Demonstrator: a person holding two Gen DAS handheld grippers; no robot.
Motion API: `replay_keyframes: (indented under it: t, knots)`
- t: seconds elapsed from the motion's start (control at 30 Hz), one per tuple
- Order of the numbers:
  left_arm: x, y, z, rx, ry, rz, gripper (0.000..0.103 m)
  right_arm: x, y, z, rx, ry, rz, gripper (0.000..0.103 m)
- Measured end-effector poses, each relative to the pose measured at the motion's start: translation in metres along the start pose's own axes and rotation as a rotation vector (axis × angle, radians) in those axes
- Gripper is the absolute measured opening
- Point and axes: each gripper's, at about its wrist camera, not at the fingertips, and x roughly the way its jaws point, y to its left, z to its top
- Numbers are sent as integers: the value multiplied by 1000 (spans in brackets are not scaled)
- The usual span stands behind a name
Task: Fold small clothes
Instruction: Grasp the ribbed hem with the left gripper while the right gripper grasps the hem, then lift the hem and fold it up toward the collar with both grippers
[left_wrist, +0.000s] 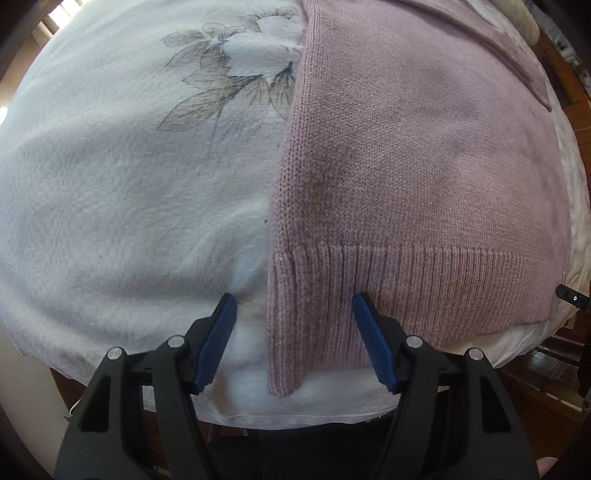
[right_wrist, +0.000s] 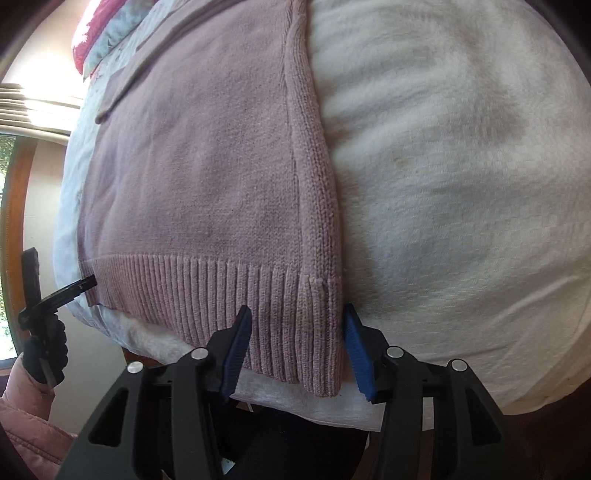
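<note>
lying flat on a white bedspread (left_wrist: 122, 192) w/ a grey flower print (left_wrist: 229, 66) is a mauve knit sweater (left_wrist: 417, 158), ribbed hem (left_wrist: 424, 288) at the near edge of the bed. left gripper (left_wrist: 293, 321) is held spread wide at the hem's left corner: one blue pad (left_wrist: 218, 339) is seen over the white cover, the other on the ribbing, nothing pinched btwn them. right gripper (right_wrist: 295, 338) is likewise held apart at the hem's right corner, pads straddling the ribbed corner, fabric not clamped. whether the pads touch the knit can't be told. in the right wrist view, the other gripper is seen far left at the opposite hem corner, held by a dark-gloved hand (right_wrist: 44, 354) w/ a pink padded sleeve (right_wrist: 26, 417). a folded-over sleeve of the sweater is seen toward the far end. pink & pale bedding (right_wrist: 103, 26) is piled beyond.
</note>
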Motion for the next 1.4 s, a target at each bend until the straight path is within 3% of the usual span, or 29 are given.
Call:
replay_keyframes:
  t: [0.07,0.2,0.3,0.37,0.47,0.67,0.9,1.2,1.4]
  knots:
    - [0,2,-1,2,-1,-13,62,4,4,0,-13,1,2,51]
    - [-4,-5,-1,31,-6,-66,29,6,1,1,-13,3,-1,42]
    - [-5,-14,0,65,-2,-54,25,5,-4,2,2,13,18,34]
    - [-6,-13,-1,58,-3,-73,21,5,-6,2,4,26,41,16]
    - [-11,-7,1,28,-5,-108,10,-3,-10,4,13,13,89,11]
    - [-42,-2,16,37,-84,-193,8,-37,2,23,8,-88,200,10]
    - [-81,-13,47,60,-258,-292,8,-83,1,73,51,-235,356,10]
    - [-72,-17,138,28,-373,-264,8,-77,-10,178,77,-272,348,10]
    - [-31,0,189,-35,-326,-280,10,-39,-29,233,141,-219,338,10]
